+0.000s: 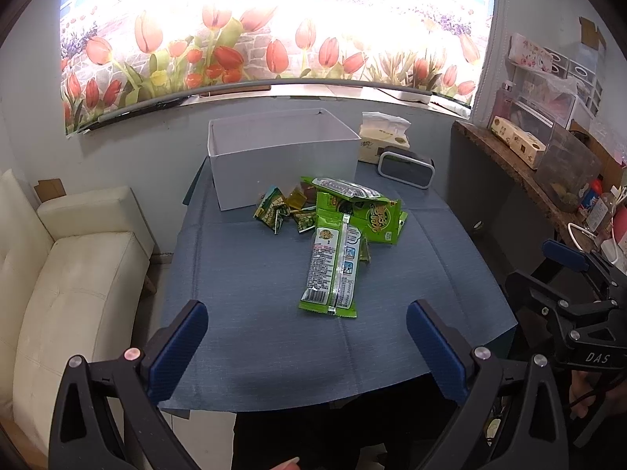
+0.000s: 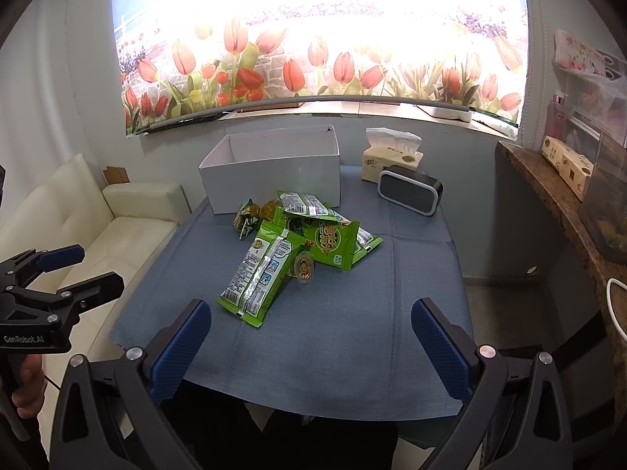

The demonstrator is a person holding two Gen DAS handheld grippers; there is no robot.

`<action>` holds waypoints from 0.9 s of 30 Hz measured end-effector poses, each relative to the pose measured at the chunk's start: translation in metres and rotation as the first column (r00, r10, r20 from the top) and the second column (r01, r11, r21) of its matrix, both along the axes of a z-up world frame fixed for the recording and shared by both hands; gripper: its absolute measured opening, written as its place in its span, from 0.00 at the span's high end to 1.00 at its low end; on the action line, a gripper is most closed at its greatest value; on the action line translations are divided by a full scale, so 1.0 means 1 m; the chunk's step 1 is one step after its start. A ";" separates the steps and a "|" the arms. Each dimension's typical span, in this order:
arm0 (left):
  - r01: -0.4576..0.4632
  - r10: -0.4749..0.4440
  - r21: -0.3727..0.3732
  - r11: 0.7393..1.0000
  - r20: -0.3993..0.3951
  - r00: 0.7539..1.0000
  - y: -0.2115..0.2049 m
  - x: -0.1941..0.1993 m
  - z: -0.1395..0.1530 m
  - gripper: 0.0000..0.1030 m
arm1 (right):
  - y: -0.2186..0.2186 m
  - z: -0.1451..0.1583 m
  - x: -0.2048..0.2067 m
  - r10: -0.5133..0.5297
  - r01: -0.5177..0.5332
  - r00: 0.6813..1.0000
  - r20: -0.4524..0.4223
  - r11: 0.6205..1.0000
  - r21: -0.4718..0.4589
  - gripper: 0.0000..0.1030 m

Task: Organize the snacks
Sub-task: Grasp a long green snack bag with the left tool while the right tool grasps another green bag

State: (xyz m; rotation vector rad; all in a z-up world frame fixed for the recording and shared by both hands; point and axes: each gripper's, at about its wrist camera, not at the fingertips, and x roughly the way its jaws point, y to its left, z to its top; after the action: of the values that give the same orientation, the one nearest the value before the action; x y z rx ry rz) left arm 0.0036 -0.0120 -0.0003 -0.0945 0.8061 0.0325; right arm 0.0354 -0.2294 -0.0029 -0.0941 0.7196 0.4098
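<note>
A heap of green snack packets (image 1: 345,215) (image 2: 313,235) lies mid-table on the blue cloth. A long green packet (image 1: 333,270) (image 2: 260,278) lies nearest me, with small triangular packets (image 1: 274,207) (image 2: 247,217) and a round jelly cup (image 2: 305,268) beside it. An open white box (image 1: 282,156) (image 2: 274,168) stands behind the heap. My left gripper (image 1: 307,340) is open and empty, held above the table's near edge. My right gripper (image 2: 311,340) is open and empty, also short of the heap. Each gripper shows in the other's view, the right (image 1: 568,274) and the left (image 2: 62,270).
A tissue box (image 1: 384,137) (image 2: 392,158) and a dark speaker (image 1: 405,166) (image 2: 409,192) stand at the table's back right. A cream sofa (image 1: 70,274) (image 2: 117,227) is on the left. A cluttered wooden shelf (image 1: 529,164) (image 2: 568,196) runs along the right.
</note>
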 end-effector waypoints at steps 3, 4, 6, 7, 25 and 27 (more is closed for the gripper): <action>0.001 -0.001 -0.001 1.000 0.000 1.000 0.000 0.000 -0.001 0.00 | -0.001 0.000 0.000 -0.005 0.005 1.000 -0.002 1.000 -0.004 0.00; 0.001 -0.001 -0.001 1.000 -0.001 1.000 0.000 0.000 -0.001 0.00 | -0.001 -0.001 0.000 -0.007 0.007 1.000 -0.002 1.000 -0.006 0.00; 0.008 -0.008 -0.004 1.000 -0.003 1.000 0.000 0.002 -0.004 0.00 | -0.001 -0.001 0.000 -0.006 0.006 1.000 -0.001 1.000 -0.005 0.00; 0.017 -0.017 -0.008 1.000 -0.006 1.000 0.000 0.004 -0.008 0.00 | -0.002 -0.002 -0.001 -0.008 0.008 1.000 -0.003 1.000 -0.006 0.00; 0.152 -0.140 0.067 0.986 -0.167 0.976 -0.041 0.156 -0.136 0.00 | -0.034 -0.023 -0.012 -0.081 0.080 0.995 -0.063 0.997 -0.018 0.00; 0.158 -0.145 0.054 0.986 -0.191 0.971 -0.040 0.168 -0.147 0.00 | -0.040 -0.025 -0.013 -0.092 0.091 0.994 -0.064 0.996 -0.026 0.00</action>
State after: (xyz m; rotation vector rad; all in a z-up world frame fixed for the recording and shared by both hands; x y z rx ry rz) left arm 0.1713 -0.0522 -0.1477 0.0368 0.9969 -0.0768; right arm 0.0225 -0.2690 -0.0282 -0.0692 0.7898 0.3182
